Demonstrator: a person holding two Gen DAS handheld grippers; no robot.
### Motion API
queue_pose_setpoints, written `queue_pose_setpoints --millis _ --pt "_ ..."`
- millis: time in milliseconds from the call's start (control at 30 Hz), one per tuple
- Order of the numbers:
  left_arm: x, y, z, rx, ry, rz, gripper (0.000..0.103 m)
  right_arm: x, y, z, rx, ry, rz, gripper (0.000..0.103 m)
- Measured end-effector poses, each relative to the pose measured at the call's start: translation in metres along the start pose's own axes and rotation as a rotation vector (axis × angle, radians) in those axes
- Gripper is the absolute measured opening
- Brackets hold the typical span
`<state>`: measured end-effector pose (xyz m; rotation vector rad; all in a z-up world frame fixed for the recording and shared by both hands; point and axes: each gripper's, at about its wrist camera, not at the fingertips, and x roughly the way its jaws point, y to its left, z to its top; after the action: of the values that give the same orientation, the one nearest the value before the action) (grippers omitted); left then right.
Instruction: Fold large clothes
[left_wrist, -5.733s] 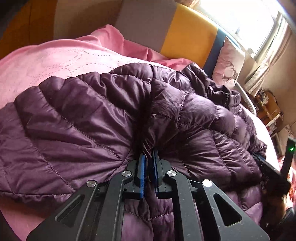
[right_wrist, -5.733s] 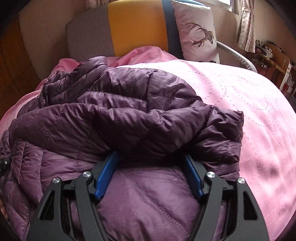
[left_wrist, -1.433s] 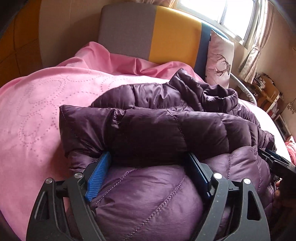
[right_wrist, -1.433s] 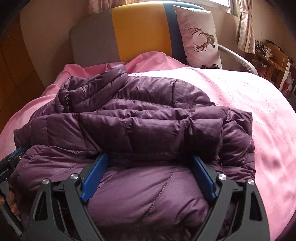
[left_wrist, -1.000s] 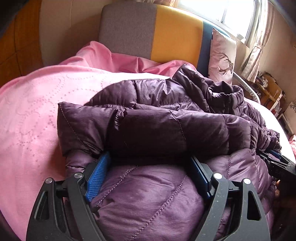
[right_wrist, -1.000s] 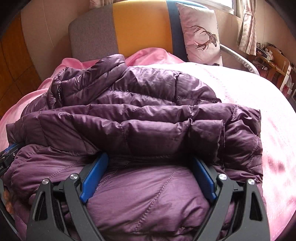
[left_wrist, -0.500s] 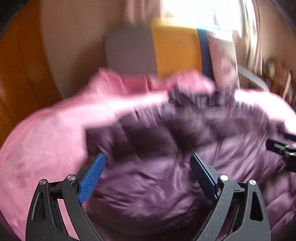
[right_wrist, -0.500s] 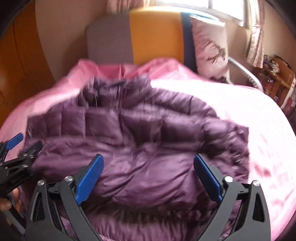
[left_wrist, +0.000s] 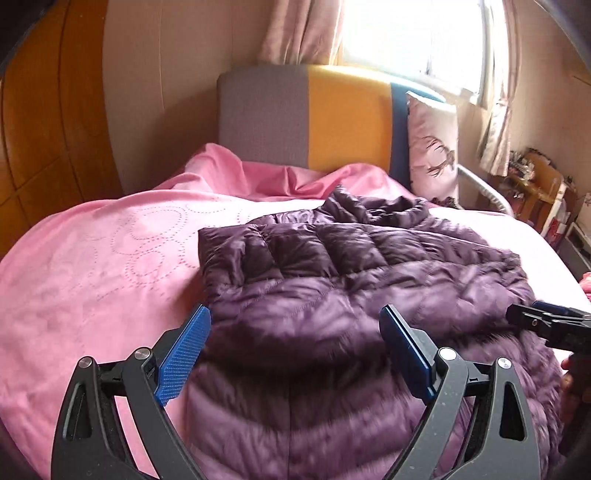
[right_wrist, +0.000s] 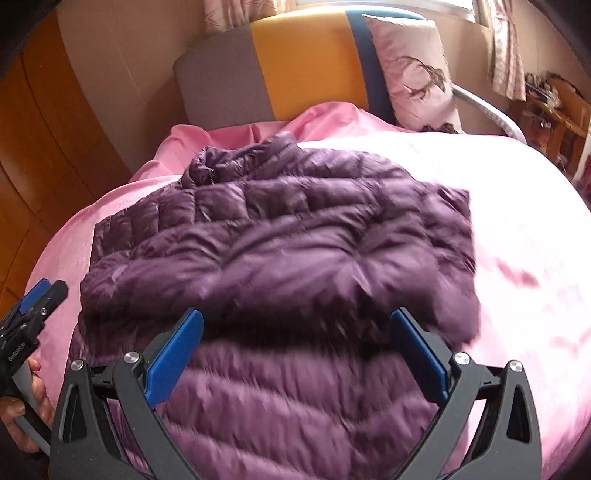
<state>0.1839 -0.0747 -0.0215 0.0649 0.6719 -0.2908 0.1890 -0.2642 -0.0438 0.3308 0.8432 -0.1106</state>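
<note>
Left gripper, right gripper jaws wide, empty

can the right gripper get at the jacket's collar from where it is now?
Probably yes. The right gripper is open and empty, above the near part of the purple jacket. The collar lies exposed at the far end by the headboard, nothing over it, though it means reaching across the whole jacket.

You can make out only 1 piece of lettering: small pale characters on the black body of the left gripper at the edge of the right wrist view, too small and blurred to read. Nothing else you see carries legible text, labels or numbers.
</note>
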Motion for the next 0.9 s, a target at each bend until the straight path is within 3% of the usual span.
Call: queue_pose_setpoints --millis 500,700,900 --pt "-0.053 0.013 -0.073 -0.061 0.061 -0.006 0.092 -0.065 -0.085 -0.096 0.124 0.055 -0.066 0.101" --pt "-0.058 0.021 -0.098 -0.070 0.104 0.003 0.092 -0.076 -0.106 -0.129 0.209 0.092 0.039 0.101" --pt "-0.070 0.037 -0.126 -0.087 0.138 0.015 0.092 -0.088 -0.098 -0.163 0.201 0.156 0.183 0.101"
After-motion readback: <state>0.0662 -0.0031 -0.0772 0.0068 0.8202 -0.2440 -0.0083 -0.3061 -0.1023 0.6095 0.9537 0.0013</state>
